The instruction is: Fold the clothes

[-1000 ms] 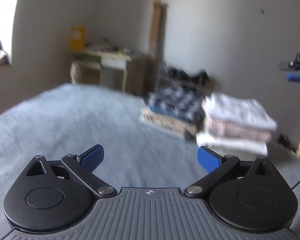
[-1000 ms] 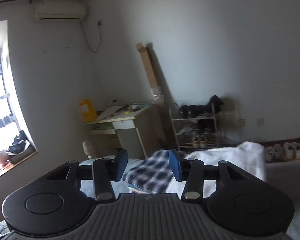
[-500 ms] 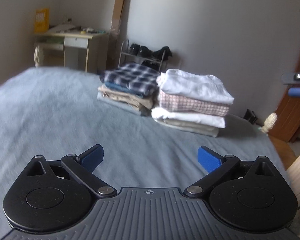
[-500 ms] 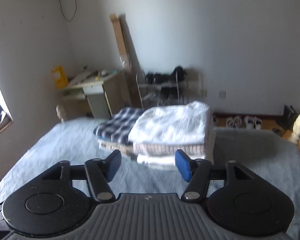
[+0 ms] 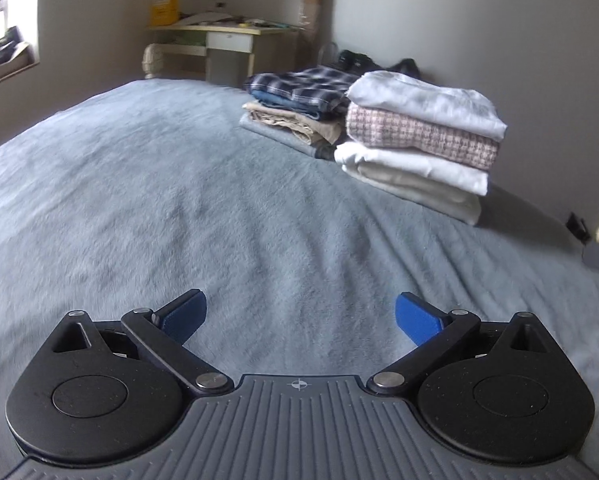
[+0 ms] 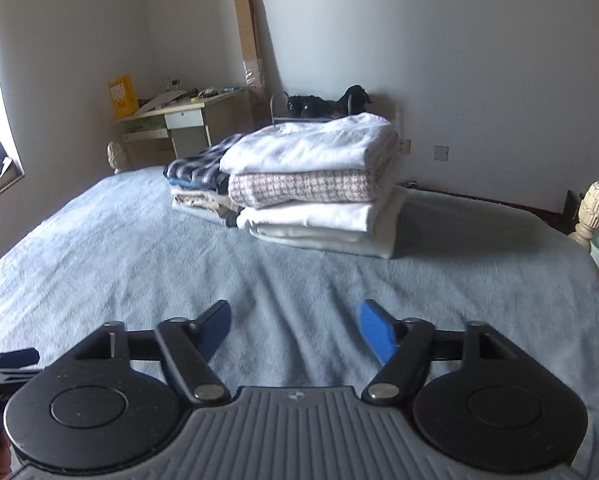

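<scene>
Held both the left gripper [image 5: 299, 316] and right gripper [image 6: 295, 328] spread apart and empty above bare blanket [image 5: 179, 184], folded clothes [image 6: 311, 184] already stacked in two piles at far edge, leaving middle free.

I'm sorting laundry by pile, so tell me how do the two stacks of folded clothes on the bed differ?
The right stack is taller and mostly pale: a white garment on top, a pink checked piece under it, then white and cream layers. The left stack is lower and darker on top, with a navy plaid shirt over blue and beige pieces. The right stack sits nearer the cameras. Both are neatly folded and rest side by side on the grey-blue blanket.
</scene>
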A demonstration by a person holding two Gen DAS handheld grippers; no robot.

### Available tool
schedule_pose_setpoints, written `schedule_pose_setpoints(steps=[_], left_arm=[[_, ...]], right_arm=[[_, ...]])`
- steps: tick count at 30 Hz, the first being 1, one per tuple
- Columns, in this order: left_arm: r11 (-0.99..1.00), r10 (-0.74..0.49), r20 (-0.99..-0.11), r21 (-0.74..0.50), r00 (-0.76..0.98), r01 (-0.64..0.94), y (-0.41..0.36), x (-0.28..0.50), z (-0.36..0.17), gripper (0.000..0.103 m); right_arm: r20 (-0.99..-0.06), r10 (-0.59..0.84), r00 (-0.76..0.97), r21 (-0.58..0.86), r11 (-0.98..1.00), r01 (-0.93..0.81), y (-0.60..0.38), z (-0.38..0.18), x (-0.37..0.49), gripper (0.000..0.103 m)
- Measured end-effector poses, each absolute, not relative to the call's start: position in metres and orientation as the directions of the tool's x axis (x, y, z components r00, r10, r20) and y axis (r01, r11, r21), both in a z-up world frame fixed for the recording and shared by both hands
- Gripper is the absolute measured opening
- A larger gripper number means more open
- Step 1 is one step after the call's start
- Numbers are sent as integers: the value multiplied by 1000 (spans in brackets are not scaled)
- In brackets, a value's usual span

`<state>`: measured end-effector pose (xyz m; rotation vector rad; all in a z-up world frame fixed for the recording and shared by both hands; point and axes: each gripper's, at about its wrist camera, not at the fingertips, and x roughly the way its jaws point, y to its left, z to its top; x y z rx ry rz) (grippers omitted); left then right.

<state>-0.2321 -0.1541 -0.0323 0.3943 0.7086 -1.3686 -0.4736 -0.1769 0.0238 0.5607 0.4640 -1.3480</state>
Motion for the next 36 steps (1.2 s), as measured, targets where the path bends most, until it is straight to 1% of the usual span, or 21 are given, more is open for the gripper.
schedule_pose_setpoints(steps=[1, 4, 6, 8, 11, 14, 20, 23, 27, 33, 36], left_arm=[[180, -745, -666, -137, 44, 974, -151, -241, -30, 102], [152, -756, -653, -108, 45, 982, -139, -265, -22, 102], [145, -779, -625, -92, 56, 985, -129, -277, -15, 103], [146, -797, -601, -100, 57, 984, -119, -291, -8, 103], [156, -800, -597, -108, 61, 982, -106, -301, 8, 103], [161, -816, -573, -111, 69, 981, -93, -318, 20, 103], [159, -844, -525, -55, 107, 986, -73, -345, 37, 103], [179, -861, -484, 1, 157, 984, -64, -353, 43, 103], [196, -867, -466, 7, 176, 981, -56, -356, 46, 103], [214, -853, -490, -16, 179, 977, -56, -358, 44, 103], [219, -848, -497, -15, 183, 976, -53, -359, 41, 103]], right_arm=[[-619, -766, 174, 117, 129, 985, -172, 24, -479, 83], [-590, -787, 182, 107, 148, 983, -160, 25, -494, 100], [-541, -822, 177, 82, 158, 984, -147, 25, -504, 102], [-512, -840, 179, 64, 171, 983, -137, 27, -511, 102], [-497, -848, 186, 66, 177, 982, -124, 33, -519, 103], [-480, -855, 194, 68, 184, 981, -112, 38, -528, 103], [-447, -872, 200, 65, 191, 979, -88, 50, -544, 103], [-431, -885, 177, 53, 171, 984, -80, 56, -552, 103], [-430, -889, 159, 49, 153, 987, -77, 60, -562, 103], [-421, -898, 131, 23, 134, 991, -70, 59, -566, 103], [-442, -886, 141, -1, 157, 988, -69, 56, -563, 103]])
